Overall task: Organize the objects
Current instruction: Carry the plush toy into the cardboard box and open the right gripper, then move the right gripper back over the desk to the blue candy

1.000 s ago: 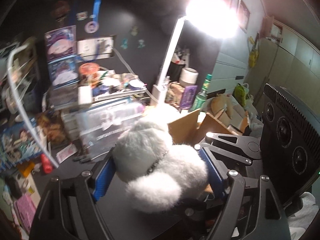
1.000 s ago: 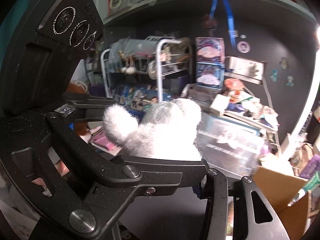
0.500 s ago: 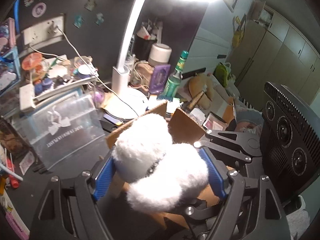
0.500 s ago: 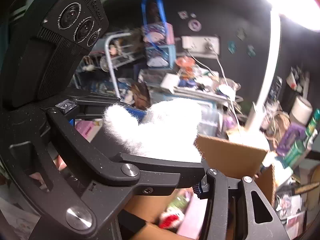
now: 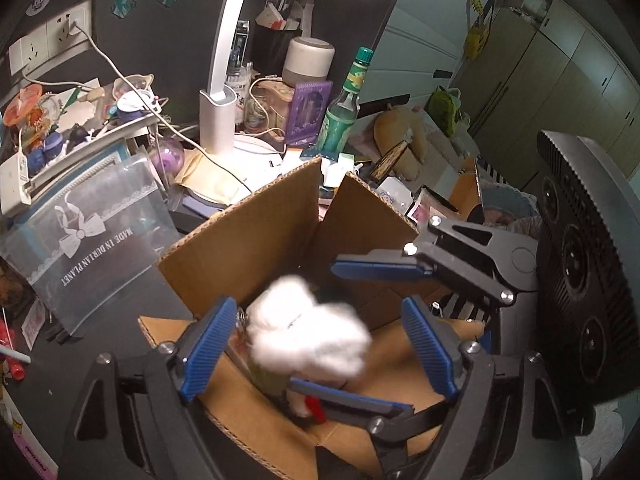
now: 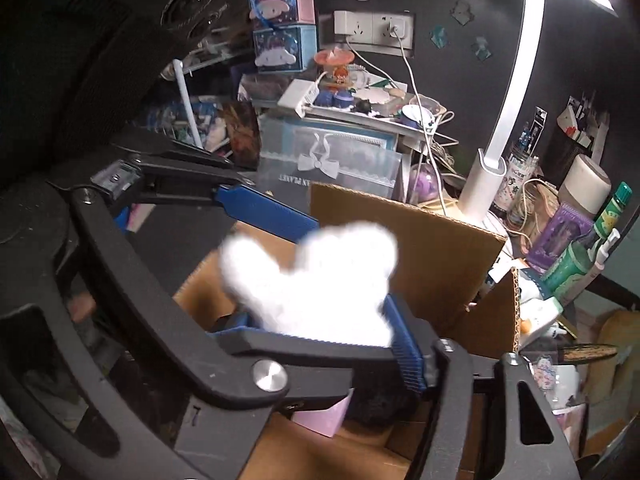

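A white fluffy plush toy (image 5: 310, 330) is blurred with motion inside the open cardboard box (image 5: 240, 236), free between the wide-apart blue pads (image 5: 208, 344) of my left gripper (image 5: 316, 344). My right gripper (image 5: 360, 332) also reaches over the box, its jaws open above and below the toy. In the right wrist view the plush (image 6: 316, 280) sits between the spread pads (image 6: 268, 210) of the right gripper (image 6: 332, 276), over the box (image 6: 440, 264). Neither gripper presses on the toy.
The box holds a pink item (image 6: 320, 416) and a red-and-white item (image 5: 308, 406). Around it: a clear plastic case (image 5: 88, 236), a white desk lamp (image 5: 218, 112), a green bottle (image 5: 344, 100), a purple box (image 5: 306, 112), cables and a cluttered shelf (image 6: 352, 108).
Both grippers carried the plush rightwards from over the desk to above the box, then opened. The plush has left the pads and is dropping into the box.
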